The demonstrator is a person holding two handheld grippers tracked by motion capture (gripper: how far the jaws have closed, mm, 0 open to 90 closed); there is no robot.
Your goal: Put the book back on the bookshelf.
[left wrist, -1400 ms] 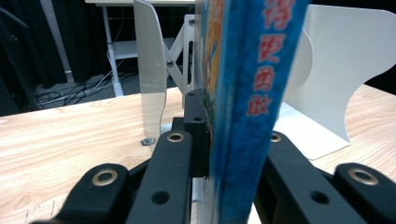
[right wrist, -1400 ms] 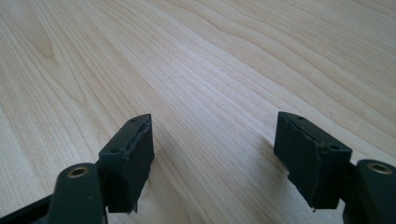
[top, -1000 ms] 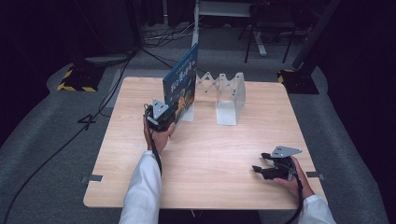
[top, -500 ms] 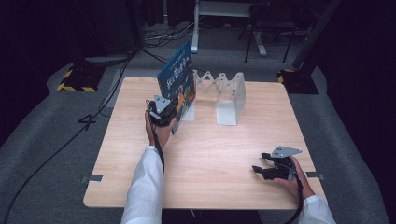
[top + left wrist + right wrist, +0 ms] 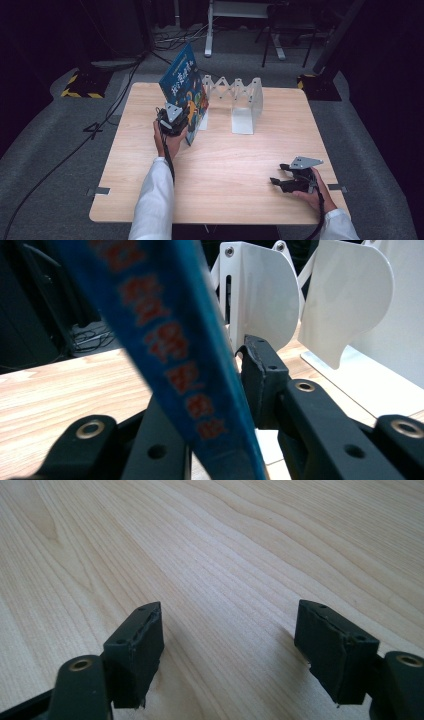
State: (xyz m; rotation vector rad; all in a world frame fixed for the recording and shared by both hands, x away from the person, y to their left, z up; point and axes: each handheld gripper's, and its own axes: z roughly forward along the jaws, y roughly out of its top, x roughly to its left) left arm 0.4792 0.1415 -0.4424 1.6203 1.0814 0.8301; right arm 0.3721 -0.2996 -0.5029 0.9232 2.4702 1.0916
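Book (image 5: 184,92) tipped further upright, left hand-held gripper (image 5: 176,119) loosening around it, pale wood table (image 5: 225,170), dark room.

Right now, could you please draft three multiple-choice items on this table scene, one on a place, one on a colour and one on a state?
1. Where does the white folding metal book rack stand?
A. at the table's far edge
B. at the near edge
C. on the floor

2. What colour is the cover of the thin hardcover book?
A. red
B. blue
C. green

3. How stands the right gripper?
A. shut on the book
B. shut on the rack
C. open, holding nothing

Key: 1 A, the high view shows it at the far side of the light wooden table; 2 B, cover and spine are blue; 3 C, only bare wood lies between its jaws.
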